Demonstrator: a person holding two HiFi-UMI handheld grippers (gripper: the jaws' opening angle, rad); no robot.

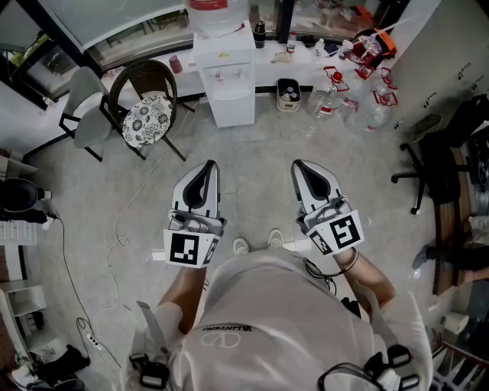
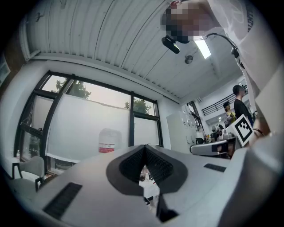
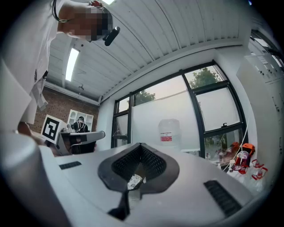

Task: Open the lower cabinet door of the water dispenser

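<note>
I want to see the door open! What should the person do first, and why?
Probably step toward the water dispenser: it stands far ahead, its lower cabinet door looks closed, and the left gripper and right gripper, both shut and empty, are nowhere near it.

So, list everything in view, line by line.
dispenser: one, white, centre back
jug: one, clear, on dispenser
round chair: one, dark, patterned cushion, left of dispenser
grey chair: one, grey, further left
bottles: several, clear, red caps, floor right of dispenser
office chair: one, black, right edge
cable: one, white, floor left
shoes: two, white, between grippers
left gripper: one, white, shut, empty
right gripper: one, white, shut, empty
</note>
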